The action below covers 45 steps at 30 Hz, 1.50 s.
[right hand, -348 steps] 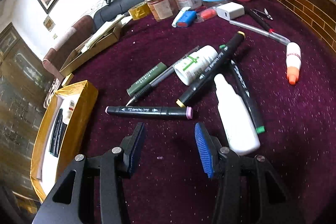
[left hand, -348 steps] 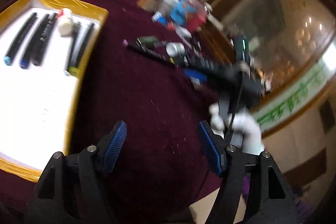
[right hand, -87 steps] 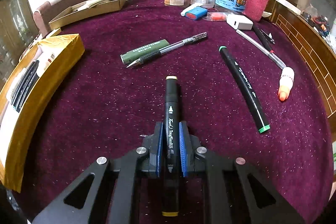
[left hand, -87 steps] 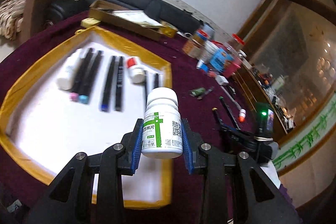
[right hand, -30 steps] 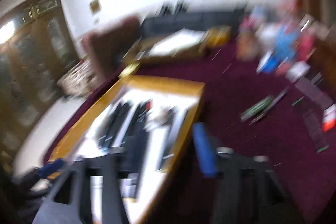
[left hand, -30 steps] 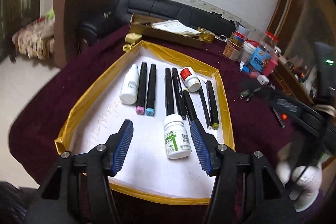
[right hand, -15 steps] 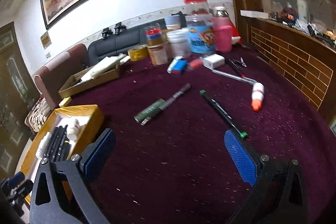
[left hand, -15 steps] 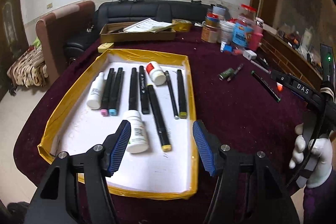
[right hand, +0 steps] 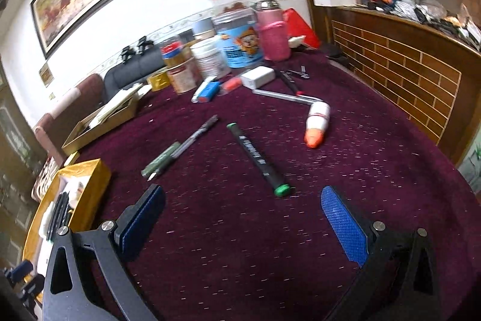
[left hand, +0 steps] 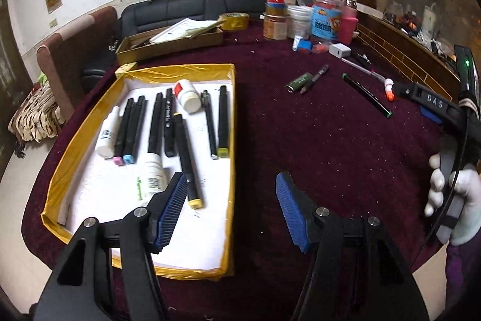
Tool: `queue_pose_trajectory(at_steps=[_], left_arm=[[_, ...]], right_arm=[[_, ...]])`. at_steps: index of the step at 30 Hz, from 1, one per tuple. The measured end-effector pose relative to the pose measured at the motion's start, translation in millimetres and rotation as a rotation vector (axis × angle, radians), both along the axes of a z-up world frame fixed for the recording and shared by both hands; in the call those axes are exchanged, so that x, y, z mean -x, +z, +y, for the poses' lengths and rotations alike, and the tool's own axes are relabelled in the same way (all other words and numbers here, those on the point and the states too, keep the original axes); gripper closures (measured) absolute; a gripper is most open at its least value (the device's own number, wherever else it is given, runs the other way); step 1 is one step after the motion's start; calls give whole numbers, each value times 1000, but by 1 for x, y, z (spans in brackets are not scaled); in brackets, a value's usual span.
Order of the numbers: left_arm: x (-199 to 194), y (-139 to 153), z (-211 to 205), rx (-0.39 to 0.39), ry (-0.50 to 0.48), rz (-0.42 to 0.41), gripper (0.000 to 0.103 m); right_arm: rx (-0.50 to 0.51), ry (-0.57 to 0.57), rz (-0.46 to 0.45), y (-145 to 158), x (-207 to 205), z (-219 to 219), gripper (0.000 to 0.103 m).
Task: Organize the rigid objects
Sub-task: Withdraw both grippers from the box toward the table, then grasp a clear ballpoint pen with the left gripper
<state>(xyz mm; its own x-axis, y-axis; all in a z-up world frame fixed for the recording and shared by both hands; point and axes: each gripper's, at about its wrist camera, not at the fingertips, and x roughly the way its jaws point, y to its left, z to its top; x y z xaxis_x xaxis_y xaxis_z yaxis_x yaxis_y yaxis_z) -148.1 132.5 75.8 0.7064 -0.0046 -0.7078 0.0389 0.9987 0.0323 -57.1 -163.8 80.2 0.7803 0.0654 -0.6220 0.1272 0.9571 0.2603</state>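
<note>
Left wrist view looks down over the gold tray (left hand: pixel 231 122), right wrist view sits low above the maroon cloth (right hand: pixel 240 230), both catch the green-capped marker (right hand: pixel 258 160).

Gold-taped shallow tray (left hand: pixel 231 122) sat on left part of maroon-clothed table (left hand: pixel 330 146). In tray: black markers in a row, white squeeze bottle (left hand: pixel 107 132) leftmost, white pill bottle (left hand: pixel 151 174) nearest the camera, yellow-tipped black marker (left hand: pixel 187 161) just right of it. Right of tray, on the cloth: olive-green pen (right hand: pixel 160 159) beside black pen (right hand: pixel 197 135); green-capped black marker (right hand: pixel 258 160) further right; orange-tipped white tube (right hand: pixel 317 125) beyond. Cluster of jars (right hand: pixel 228 50) stood at far edge.
</note>
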Motion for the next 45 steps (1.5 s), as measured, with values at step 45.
queue_pose_trajectory(at_steps=[45], left_arm=[[-265, -56, -156, -117, -301, 153, 69]], right_arm=[[-100, -197, 1, -22, -86, -89, 1]])
